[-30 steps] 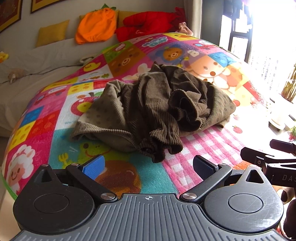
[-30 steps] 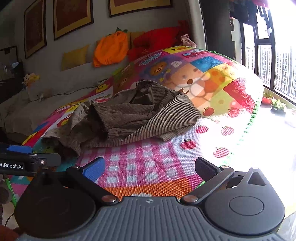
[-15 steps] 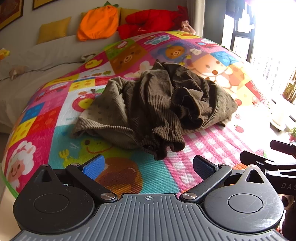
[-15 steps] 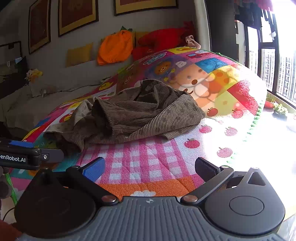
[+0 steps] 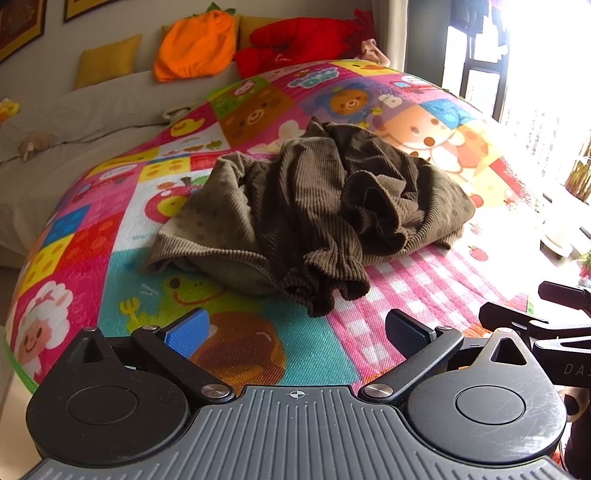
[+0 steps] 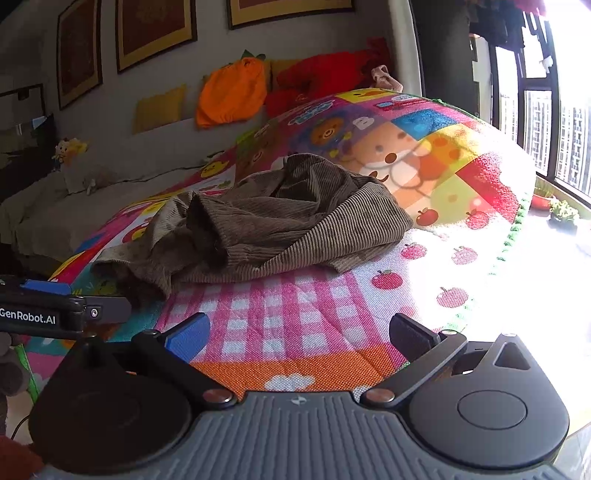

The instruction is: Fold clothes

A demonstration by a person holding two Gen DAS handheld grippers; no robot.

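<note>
A crumpled brown corduroy garment (image 5: 306, 218) lies in a heap on a colourful cartoon play mat (image 5: 258, 343); it also shows in the right wrist view (image 6: 258, 225). My left gripper (image 5: 295, 332) is open and empty, just short of the garment's near cuff. My right gripper (image 6: 299, 334) is open and empty over the pink checked part of the mat (image 6: 295, 321), short of the garment's near hem. The left gripper's side shows at the left edge of the right wrist view (image 6: 55, 314).
A grey sofa (image 5: 74, 122) runs behind the mat with a yellow cushion (image 5: 107, 59), an orange plush (image 5: 195, 48) and a red plush (image 5: 306, 37). A window (image 6: 554, 110) with potted plants (image 6: 561, 210) is on the right. Framed pictures (image 6: 155, 29) hang on the wall.
Both grippers have crept slightly forward toward the garment, which looks a little nearer and lower in view. The jaws stay open. The garment has not moved.
</note>
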